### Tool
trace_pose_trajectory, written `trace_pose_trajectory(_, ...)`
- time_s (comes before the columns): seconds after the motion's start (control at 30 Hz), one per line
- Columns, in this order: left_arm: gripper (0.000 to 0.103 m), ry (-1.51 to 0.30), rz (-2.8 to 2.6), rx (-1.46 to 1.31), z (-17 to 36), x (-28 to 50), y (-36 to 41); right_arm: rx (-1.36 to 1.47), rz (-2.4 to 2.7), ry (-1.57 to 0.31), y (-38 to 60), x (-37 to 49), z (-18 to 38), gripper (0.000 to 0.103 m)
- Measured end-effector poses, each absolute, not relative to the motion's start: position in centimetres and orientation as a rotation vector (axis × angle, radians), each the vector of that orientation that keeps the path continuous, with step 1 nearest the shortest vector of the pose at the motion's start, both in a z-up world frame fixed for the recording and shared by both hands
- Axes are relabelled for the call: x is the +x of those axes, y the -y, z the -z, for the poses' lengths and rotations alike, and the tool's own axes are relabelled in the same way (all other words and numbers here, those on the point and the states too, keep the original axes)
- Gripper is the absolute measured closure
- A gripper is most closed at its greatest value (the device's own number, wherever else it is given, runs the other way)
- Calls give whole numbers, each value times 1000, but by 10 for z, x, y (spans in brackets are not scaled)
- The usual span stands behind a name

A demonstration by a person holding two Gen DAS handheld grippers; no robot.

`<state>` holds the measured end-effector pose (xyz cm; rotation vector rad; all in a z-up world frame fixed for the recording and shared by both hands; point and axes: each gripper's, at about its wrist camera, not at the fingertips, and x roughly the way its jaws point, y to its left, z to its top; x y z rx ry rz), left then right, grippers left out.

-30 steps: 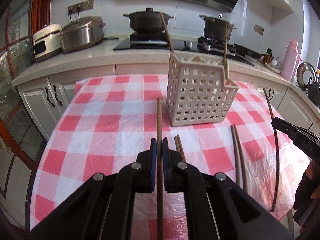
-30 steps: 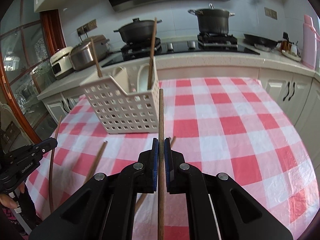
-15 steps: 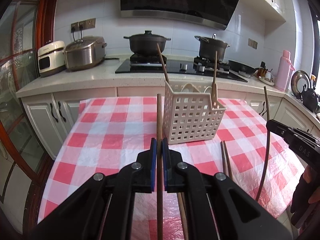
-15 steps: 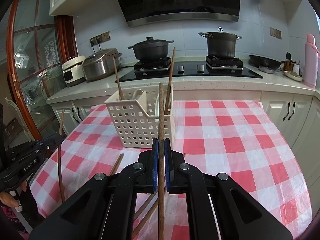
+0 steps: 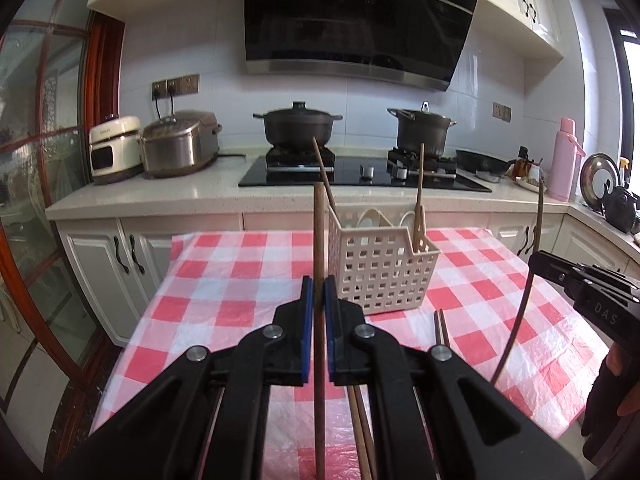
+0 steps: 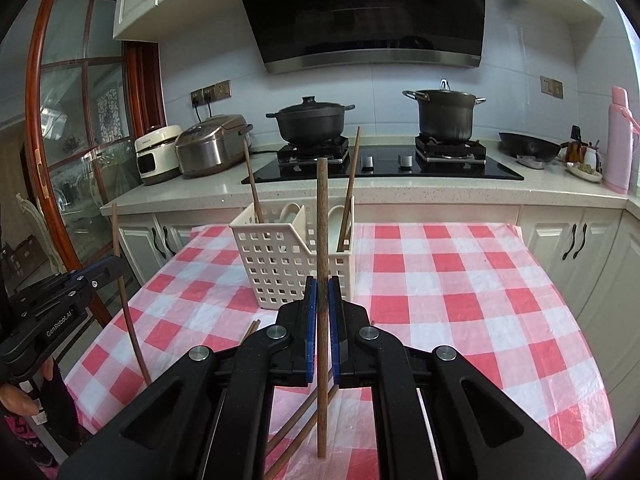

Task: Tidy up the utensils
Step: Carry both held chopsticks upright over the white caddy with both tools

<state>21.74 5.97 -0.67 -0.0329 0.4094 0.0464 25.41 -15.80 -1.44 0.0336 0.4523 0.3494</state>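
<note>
so both claws carry a chopstick. left gripper (image 5: 319, 292) has its blue pads clamped on a brown chopstick (image 5: 318, 240), stick running up past the pads and down under the body, its top end just left of the white basket (image 5: 380, 276) and overlapping the counter edge in the left wrist view. right gripper (image 6: 322, 294) is clamped the same way on another chopstick (image 6: 322, 220), which stands in front of the basket (image 6: 288, 268) in the right wrist view, lower end hanging above the cloth near the camera. basket is a white perforated caddy sitting on the table (image 5: 224, 280) with the red and white checked cloth, toward the far middle of it. two chopsticks already stand tilted in the basket, one at each end, and pale rounded utensils show inside; cannot tell what kind. a loose pair of chopsticks (image 5: 440, 328) lies flat on the cloth just nearer the camera than the basket, partly hidden under the left claw. in the left wrist view the right gripper shows to the right of the basket, stick upright in it; in the right wrist view the left one shows to the left of the basket, a hand under it. behind the basket: counter, hob with two dark pots (image 5: 298, 128), a steel cooker left of them, pink flask far right.
</note>
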Motion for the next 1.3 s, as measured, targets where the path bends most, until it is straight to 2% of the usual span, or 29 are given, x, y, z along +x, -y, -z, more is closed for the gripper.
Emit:
trace_pose_trajectory(0.37, 97, -320, -26, 6, -23, 211, -39, 11, -376, -384, 151, 254, -7, 97)
trace_pose_trajectory(1.3, 97, -170, -15, 16, -90, 264, -16, -17, -408, -210, 138, 294, -69, 97)
